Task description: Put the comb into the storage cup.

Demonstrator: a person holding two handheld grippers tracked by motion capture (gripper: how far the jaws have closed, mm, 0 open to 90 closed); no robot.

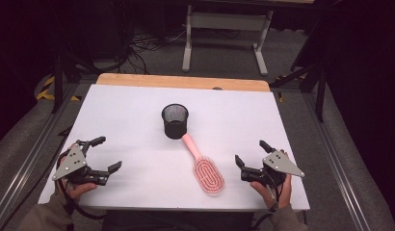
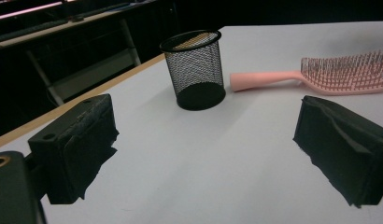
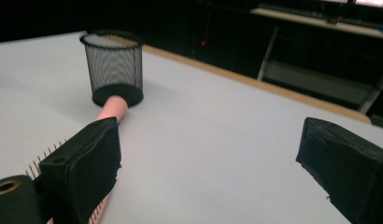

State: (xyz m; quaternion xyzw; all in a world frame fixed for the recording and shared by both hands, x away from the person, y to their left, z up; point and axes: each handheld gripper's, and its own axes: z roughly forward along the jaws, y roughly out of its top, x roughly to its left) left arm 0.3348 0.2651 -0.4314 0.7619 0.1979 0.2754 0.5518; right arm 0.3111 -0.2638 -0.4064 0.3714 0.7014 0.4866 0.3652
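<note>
White tabletop (image 1: 138, 110) is carrying a pink hairbrush (image 1: 205, 168), handle pointing at eleven o'clock toward a mesh cup (image 1: 175, 121); left gripper (image 1: 108, 155) and right gripper (image 1: 251, 155) are waiting wide open and empty, flanking it for pickup.

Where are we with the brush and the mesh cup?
Nothing looks done yet: the pink hairbrush lies flat on the table, its handle end by the upright, empty mesh cup. The left gripper and right gripper are open, holding nothing. Picking up the brush remains.

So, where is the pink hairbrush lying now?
In the high view, the pink hairbrush lies bristles up on the white table, right of centre, its handle end at the black mesh cup.
</note>
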